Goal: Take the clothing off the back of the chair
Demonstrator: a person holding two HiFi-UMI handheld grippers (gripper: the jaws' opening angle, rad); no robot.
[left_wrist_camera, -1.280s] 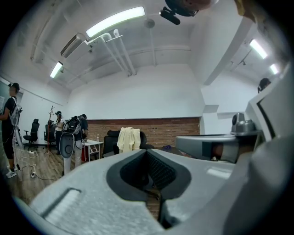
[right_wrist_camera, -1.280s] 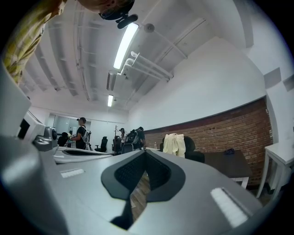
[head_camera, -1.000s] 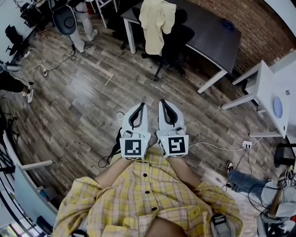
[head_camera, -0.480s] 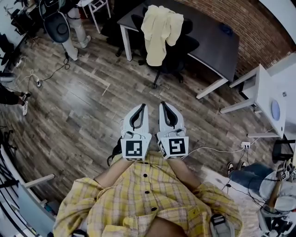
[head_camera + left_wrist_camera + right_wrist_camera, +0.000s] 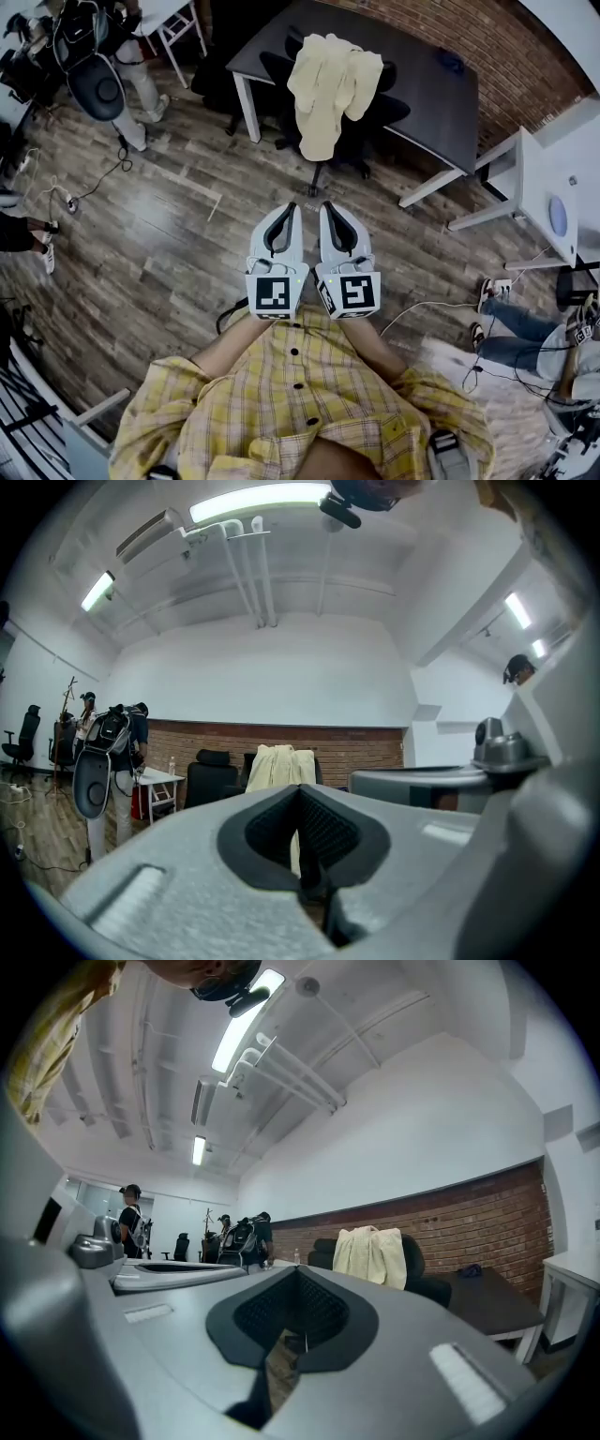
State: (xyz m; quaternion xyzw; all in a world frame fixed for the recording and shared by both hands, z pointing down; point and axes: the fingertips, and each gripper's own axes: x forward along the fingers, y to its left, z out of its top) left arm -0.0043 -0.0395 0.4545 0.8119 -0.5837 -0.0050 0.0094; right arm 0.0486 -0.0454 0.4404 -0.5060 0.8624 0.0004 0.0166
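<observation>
Clothing (image 5: pixel 330 89), limp pale-yellow, over black chair (image 5: pixel 380 114); left tool (image 5: pixel 289 210), right tool (image 5: pixel 325 208) (both closed, empty)

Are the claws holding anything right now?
No, nothing. The left claw and right claw are shut and empty. The cream clothing hangs on the chair back ahead.

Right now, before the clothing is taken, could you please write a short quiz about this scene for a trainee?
1. True or false: the pale yellow garment hangs over the back of the black chair.
2. The right tool is: A) open; B) shut and empty; C) shut on the garment.
3. Fill in: the dark desk stands beside a ___ wall.
Key: 1 true; 2 B; 3 brick.
</observation>
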